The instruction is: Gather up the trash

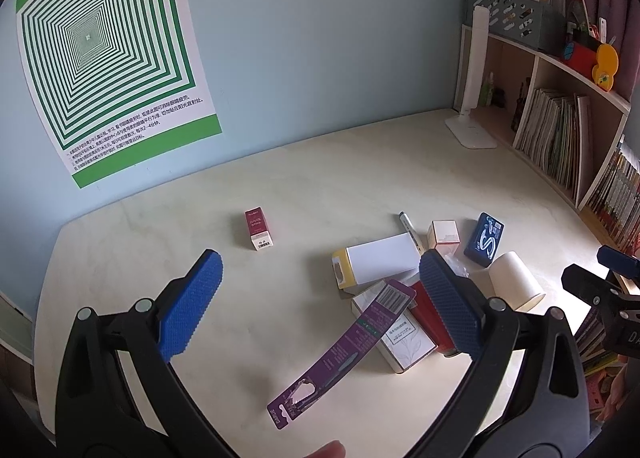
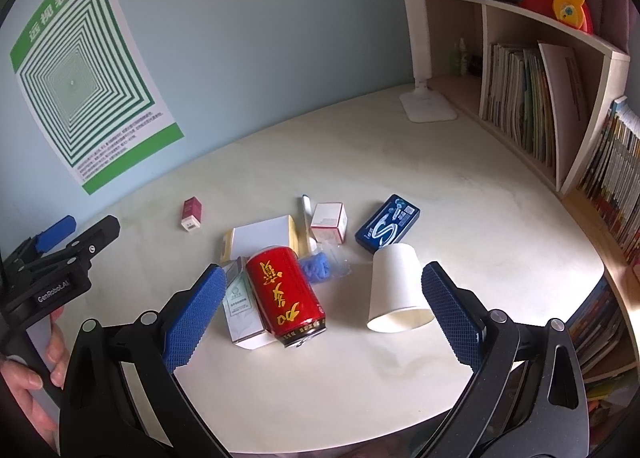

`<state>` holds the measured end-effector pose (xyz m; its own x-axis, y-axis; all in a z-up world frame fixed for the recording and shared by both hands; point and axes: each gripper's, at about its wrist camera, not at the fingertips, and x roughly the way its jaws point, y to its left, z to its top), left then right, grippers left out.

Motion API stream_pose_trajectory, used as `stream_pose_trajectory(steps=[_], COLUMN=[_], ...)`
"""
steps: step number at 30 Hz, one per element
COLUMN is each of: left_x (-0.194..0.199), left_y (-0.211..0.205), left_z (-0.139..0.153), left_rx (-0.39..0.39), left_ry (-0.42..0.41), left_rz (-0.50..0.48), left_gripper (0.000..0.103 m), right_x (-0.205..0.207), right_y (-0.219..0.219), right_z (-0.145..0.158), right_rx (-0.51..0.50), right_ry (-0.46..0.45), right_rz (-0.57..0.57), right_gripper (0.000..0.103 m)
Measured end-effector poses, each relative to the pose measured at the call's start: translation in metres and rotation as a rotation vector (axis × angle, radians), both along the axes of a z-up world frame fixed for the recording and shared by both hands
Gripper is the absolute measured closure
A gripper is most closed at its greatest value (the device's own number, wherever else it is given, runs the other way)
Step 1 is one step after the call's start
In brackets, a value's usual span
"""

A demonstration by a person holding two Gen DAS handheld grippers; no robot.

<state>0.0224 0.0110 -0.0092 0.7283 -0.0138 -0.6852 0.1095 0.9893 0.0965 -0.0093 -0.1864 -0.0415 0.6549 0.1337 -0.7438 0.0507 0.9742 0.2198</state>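
Trash lies on the cream table [image 2: 460, 218]: a red drink can [image 2: 286, 294] on its side, a white paper cup [image 2: 398, 290] tipped over, a white-green carton [image 2: 240, 308], a yellow-white box [image 2: 260, 236], a pink-white box [image 2: 328, 220], a dark blue gum pack [image 2: 387, 221], a small maroon box [image 2: 192, 213], a pen [image 2: 307, 214] and a blue crumpled piece [image 2: 316, 267]. A purple card strip [image 1: 344, 346] shows in the left wrist view. My left gripper [image 1: 320, 298] is open above the strip. My right gripper [image 2: 324, 310] is open, just short of the can and cup.
A white desk lamp [image 2: 420, 58] stands at the back right. A bookshelf [image 2: 540, 98] full of books lines the right side. A green eye chart poster [image 2: 84, 74] hangs on the blue wall. The table's front edge curves close below the grippers.
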Motion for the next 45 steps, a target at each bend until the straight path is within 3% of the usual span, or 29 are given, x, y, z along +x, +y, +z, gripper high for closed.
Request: stream_pose_trajectory(steps=[45], left_x=[-0.0006], left_y=[-0.0032], left_z=[-0.0059], left_rx=[0.020], left_ry=[0.017], left_rz=[-0.006], left_gripper=[0.007], right_x=[-0.0006], right_y=[0.0012], right_z=[0.0039], right_rx=[0.002], right_ry=[-0.007], right_rz=[-0.001], right_gripper=[0.006])
